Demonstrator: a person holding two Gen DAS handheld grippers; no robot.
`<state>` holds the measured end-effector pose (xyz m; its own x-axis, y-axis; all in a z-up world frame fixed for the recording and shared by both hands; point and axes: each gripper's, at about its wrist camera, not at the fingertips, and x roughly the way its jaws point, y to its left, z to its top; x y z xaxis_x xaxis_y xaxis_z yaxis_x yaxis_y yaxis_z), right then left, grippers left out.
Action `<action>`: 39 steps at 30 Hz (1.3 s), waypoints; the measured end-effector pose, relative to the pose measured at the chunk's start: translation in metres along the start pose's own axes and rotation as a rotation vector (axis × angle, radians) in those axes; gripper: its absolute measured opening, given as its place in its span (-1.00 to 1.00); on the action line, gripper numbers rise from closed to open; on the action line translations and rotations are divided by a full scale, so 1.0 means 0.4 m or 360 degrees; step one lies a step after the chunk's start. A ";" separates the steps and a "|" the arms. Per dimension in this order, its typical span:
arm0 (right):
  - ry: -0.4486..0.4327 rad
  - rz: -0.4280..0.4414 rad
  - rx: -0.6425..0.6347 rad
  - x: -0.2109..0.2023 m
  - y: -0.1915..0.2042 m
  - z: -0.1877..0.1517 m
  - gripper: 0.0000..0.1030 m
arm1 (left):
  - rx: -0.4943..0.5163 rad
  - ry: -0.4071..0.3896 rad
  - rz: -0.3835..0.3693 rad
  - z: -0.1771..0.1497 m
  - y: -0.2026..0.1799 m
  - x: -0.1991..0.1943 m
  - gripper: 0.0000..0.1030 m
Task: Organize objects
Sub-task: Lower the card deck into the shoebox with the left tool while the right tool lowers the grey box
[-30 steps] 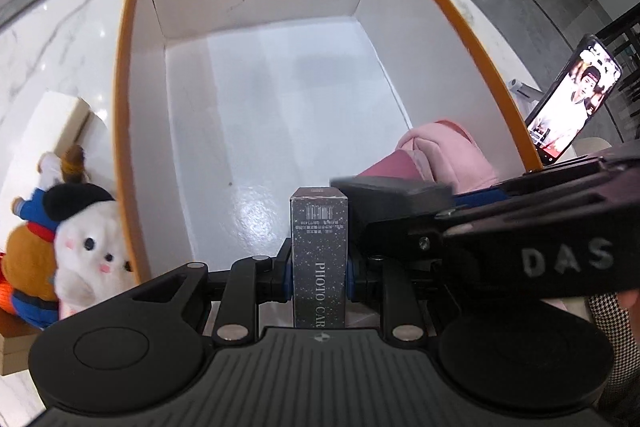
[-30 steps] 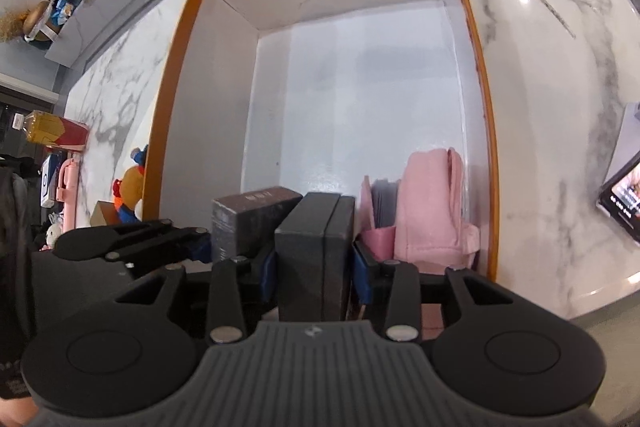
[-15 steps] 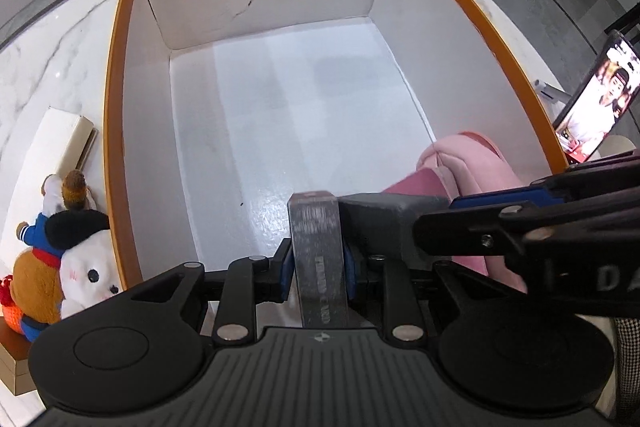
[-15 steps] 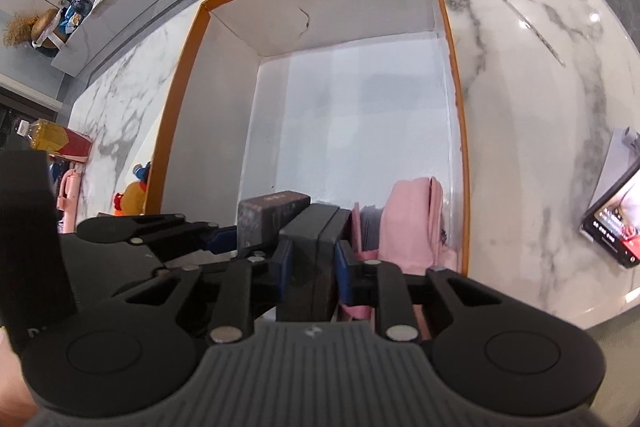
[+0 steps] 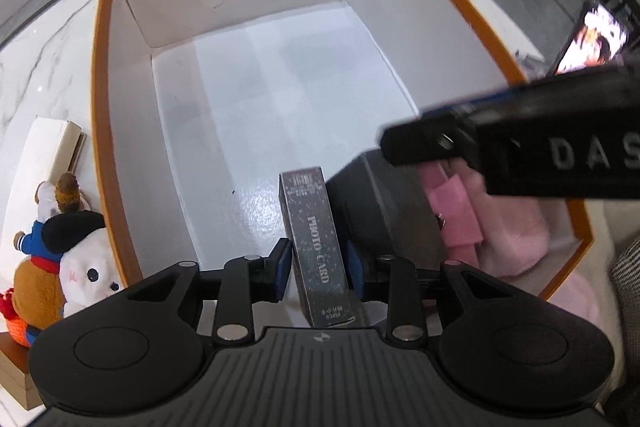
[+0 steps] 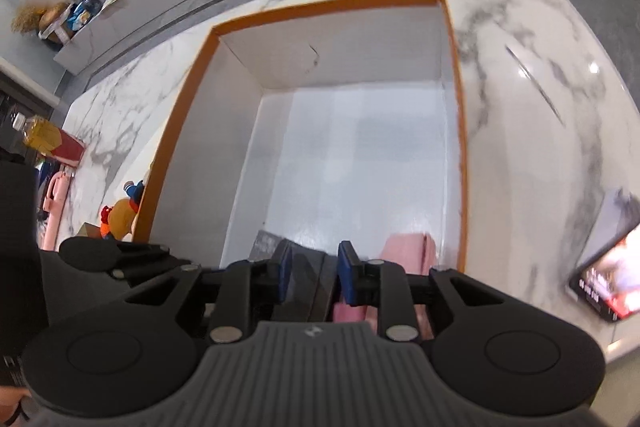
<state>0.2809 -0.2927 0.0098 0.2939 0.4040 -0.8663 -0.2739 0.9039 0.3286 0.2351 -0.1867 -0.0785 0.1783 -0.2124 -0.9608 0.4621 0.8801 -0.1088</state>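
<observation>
Left gripper (image 5: 319,275) opening around upright photo card box (image 5: 316,247), pads clear; right gripper (image 6: 313,273) opening astride dark box (image 6: 308,285).

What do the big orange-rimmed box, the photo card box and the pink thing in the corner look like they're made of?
Orange-rimmed box: probably stiff cardboard, with creased white walls and a glossy floor reflecting light. Photo card box: likely printed card, dark with silvery speckles and sharp folded edges. Pink thing: soft plush-like fabric, matte and rounded.
</observation>
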 end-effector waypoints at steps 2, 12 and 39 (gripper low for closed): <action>0.0003 0.0002 -0.0051 0.017 0.009 0.007 -0.44 | 0.0038 0.0012 0.0020 0.000 -0.012 0.007 -0.32; 0.0098 -0.0005 -0.0077 0.065 0.007 0.016 -0.53 | -0.0087 0.0007 -0.0203 -0.006 0.022 -0.010 -0.36; 0.0369 -0.0072 -0.0261 0.135 0.095 0.011 -0.16 | 0.0153 -0.0054 -0.0536 -0.046 0.041 -0.066 0.16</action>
<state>0.2902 -0.2360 -0.0228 0.0969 0.3038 -0.9478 -0.4151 0.8779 0.2389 0.2220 -0.1589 -0.0598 0.0299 -0.4996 -0.8657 0.5795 0.7144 -0.3922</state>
